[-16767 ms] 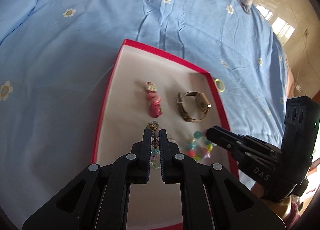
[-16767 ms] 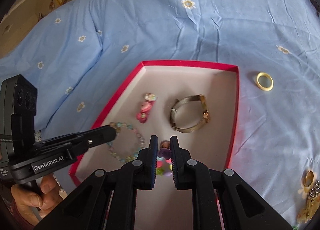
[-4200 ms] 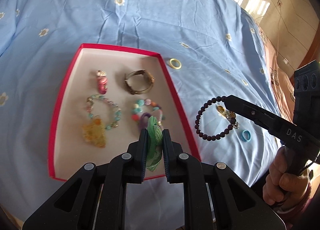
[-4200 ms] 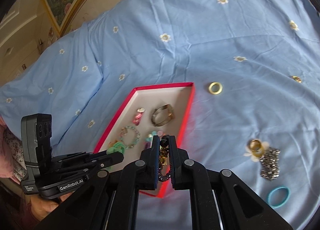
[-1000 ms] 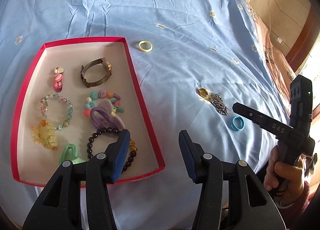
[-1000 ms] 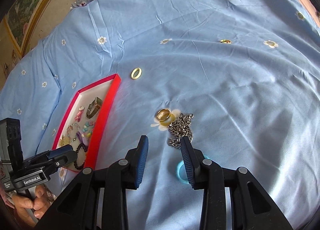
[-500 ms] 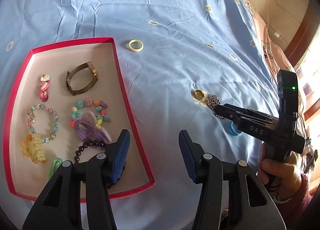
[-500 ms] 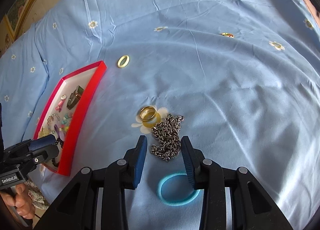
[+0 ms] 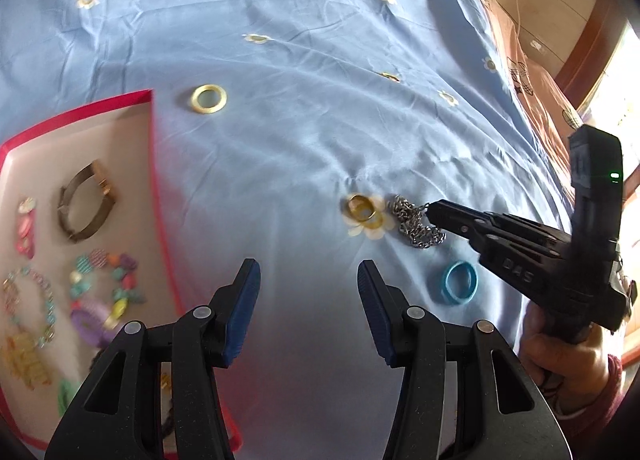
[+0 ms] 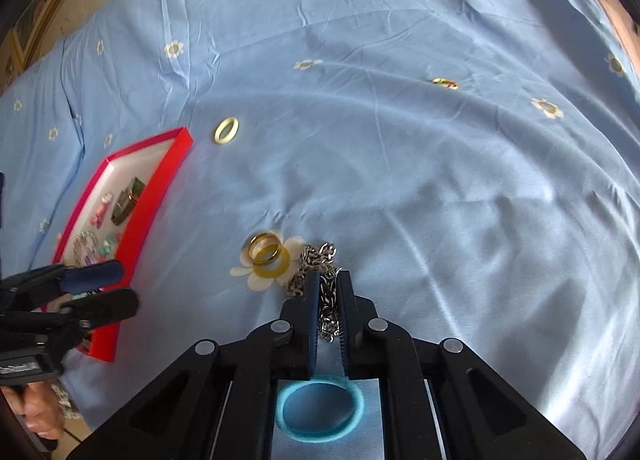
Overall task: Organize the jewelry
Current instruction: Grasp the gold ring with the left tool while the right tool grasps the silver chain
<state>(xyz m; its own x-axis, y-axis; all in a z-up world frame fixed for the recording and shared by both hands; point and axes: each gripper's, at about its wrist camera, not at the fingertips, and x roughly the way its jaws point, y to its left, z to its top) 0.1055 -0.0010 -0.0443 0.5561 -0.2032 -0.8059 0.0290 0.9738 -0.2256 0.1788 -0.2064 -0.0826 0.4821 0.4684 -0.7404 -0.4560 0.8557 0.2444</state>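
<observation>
Change since half a second ago: right gripper (image 10: 328, 302) gone from spread above the silver chain (image 10: 318, 260) to pinched on it; left gripper (image 9: 308, 292) as wide as before, now off the tray's right edge.
Bedsheet (image 10: 400, 139): light blue with white daisies, wrinkled, carrying everything.
Red tray (image 9: 154, 163): on the left of the sheet, white floor, red walls; right wall just left of the left gripper's finger.
Tray contents: bronze bangle (image 9: 86, 201) toward the far edge; pink clip (image 9: 25, 230) beside it at the left; two beaded bracelets, a purple clip (image 9: 94, 320), a yellow claw clip (image 9: 24, 356) and a green piece nearer the near edge, blurred.
Left gripper: jaws well apart, nothing between them, over bare sheet between tray and chain.
Right gripper: fingers closed together on the near end of the silver chain; far end of the chain heaped on the sheet.
Blue hair tie (image 10: 320, 414): flat on the sheet, just behind the right fingertips, near the chain.
Gold ring (image 10: 264, 248): on a printed daisy, overlapping a yellow ring (image 10: 276, 270), just left of the chain.
Pale gold ring (image 9: 208, 98): alone on the sheet, just past the tray's far right corner.
Small gold piece (image 10: 444, 82): far out on the sheet, well apart from the rest, too small to identify.
</observation>
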